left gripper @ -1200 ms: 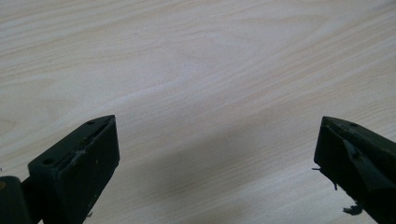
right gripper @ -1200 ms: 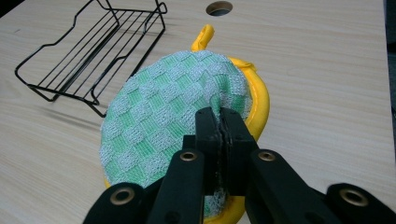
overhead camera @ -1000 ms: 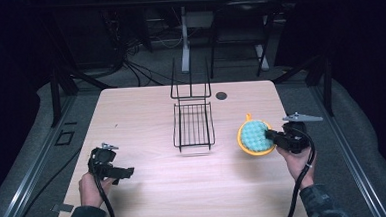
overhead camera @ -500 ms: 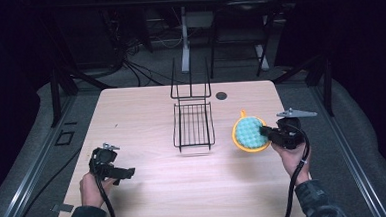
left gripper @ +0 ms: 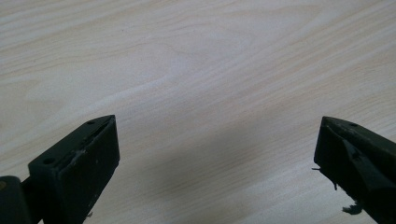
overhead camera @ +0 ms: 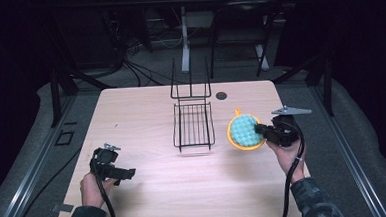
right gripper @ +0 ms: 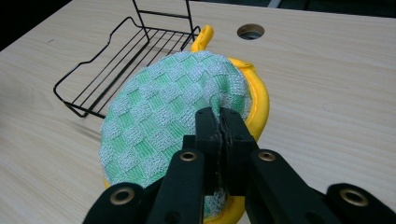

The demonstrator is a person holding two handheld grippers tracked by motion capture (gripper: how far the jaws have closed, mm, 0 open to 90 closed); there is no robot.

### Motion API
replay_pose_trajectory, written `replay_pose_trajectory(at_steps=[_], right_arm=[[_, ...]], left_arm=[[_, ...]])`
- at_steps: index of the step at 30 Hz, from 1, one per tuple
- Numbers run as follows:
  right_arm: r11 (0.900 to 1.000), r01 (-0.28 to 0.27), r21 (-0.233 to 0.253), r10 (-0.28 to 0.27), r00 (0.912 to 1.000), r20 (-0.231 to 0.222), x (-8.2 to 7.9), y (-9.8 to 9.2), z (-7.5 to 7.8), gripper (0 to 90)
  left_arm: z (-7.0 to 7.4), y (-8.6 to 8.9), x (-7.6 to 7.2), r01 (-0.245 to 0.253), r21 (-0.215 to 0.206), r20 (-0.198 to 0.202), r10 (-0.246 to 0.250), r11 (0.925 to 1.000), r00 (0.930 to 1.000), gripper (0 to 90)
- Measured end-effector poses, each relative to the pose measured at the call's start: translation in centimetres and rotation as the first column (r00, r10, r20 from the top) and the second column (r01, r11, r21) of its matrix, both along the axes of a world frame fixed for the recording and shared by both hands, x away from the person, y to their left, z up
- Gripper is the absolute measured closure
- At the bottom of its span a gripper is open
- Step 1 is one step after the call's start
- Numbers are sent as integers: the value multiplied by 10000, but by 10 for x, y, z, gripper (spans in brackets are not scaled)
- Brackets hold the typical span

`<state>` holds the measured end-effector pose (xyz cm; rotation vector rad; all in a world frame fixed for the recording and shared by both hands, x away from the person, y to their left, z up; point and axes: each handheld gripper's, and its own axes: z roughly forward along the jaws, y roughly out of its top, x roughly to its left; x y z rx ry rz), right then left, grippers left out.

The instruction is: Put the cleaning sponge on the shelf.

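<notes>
A round green-and-white checked sponge pad [right gripper: 168, 107] with a yellow rim [right gripper: 259, 100] hangs above the table, tilted, right of a black wire rack [overhead camera: 193, 123]. My right gripper [right gripper: 219, 116] is shut on the pad's near edge; from above, the pad [overhead camera: 243, 131] and that gripper [overhead camera: 262, 131] sit just right of the rack. My left gripper [overhead camera: 127, 173] rests near the table's front left, held by a hand. Its jaws stand wide apart over bare wood [left gripper: 210, 93], with nothing between them.
The wire rack [right gripper: 126, 56] has a tall upright back frame at its far end. A round cable hole [overhead camera: 221, 95] lies in the table behind the pad. Cables trail from both grippers toward the front edge. Dark floor and table legs lie beyond.
My right gripper has carried the pad leftward, closer to the wire rack. The left gripper has stayed where it was.
</notes>
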<state>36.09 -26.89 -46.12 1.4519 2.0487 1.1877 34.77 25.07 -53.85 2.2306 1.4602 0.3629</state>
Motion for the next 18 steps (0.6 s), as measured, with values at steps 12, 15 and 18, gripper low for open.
replay_pose_trajectory(at_steps=[12, 15, 18], right_arm=[[9997, -259, -27, 259, 9996, 99, 7, 13, 6, 874], [9995, -302, -22, 302, 9994, 151, 9, 17, 7, 874], [9994, -360, 12, 360, 9992, 149, 11, 20, 7, 874]], left_arm=[[0, -1, 0, 81, 19, 13, -81, 10000, 10000, 2], [-1, -2, 0, 82, 51, 31, -83, 10000, 10000, 3], [0, -2, 0, 121, 62, -17, -121, 9999, 9999, 3]])
